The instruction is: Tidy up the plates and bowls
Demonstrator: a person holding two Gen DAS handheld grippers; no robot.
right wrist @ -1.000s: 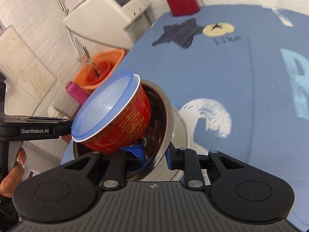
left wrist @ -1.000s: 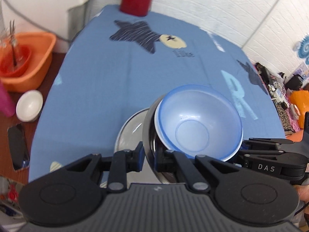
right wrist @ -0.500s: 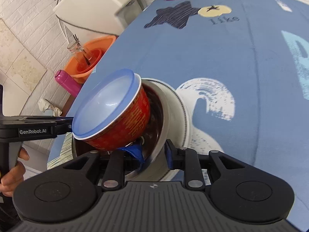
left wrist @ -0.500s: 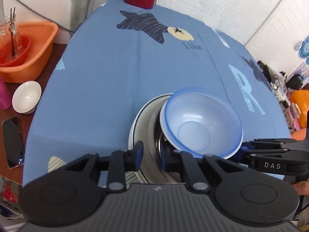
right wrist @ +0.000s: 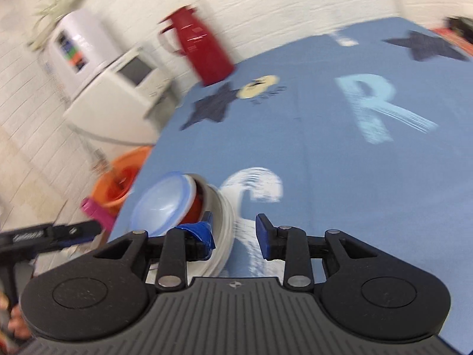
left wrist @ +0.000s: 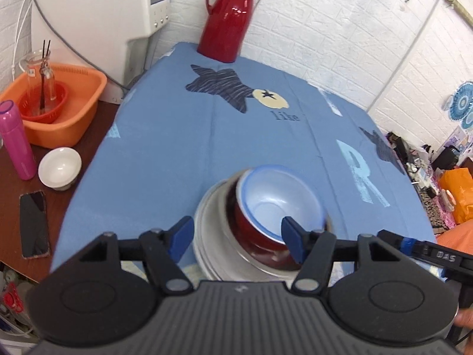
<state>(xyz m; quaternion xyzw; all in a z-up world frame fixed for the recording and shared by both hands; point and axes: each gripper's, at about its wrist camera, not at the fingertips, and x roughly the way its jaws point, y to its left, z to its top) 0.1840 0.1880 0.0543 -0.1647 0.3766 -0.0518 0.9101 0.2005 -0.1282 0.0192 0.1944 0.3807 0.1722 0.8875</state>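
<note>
A red bowl with a pale blue inside (left wrist: pixel 278 204) (right wrist: pixel 165 204) sits tilted in a metal bowl (left wrist: pixel 266 260), which rests on a stack of white plates (left wrist: pixel 207 236) (right wrist: pixel 224 224) on the blue tablecloth. My left gripper (left wrist: pixel 236 238) stands open just behind the stack, its fingers on either side of the bowls without touching them. My right gripper (right wrist: pixel 235 232) is open too, at the stack's right edge, its left fingertip (right wrist: pixel 201 232) close to the plate rim. The right wrist view is blurred.
A red thermos (left wrist: pixel 229 17) stands at the table's far end. Left of the table are an orange basin (left wrist: pixel 59 109), a pink bottle (left wrist: pixel 16 142), a small white bowl (left wrist: pixel 59 167) and a phone (left wrist: pixel 34 223). Blue cloth (left wrist: pixel 177 148) lies beyond the stack.
Both grippers have opened and let go of the metal bowl's rim, then drawn back. The bowls now rest on the white plates.
</note>
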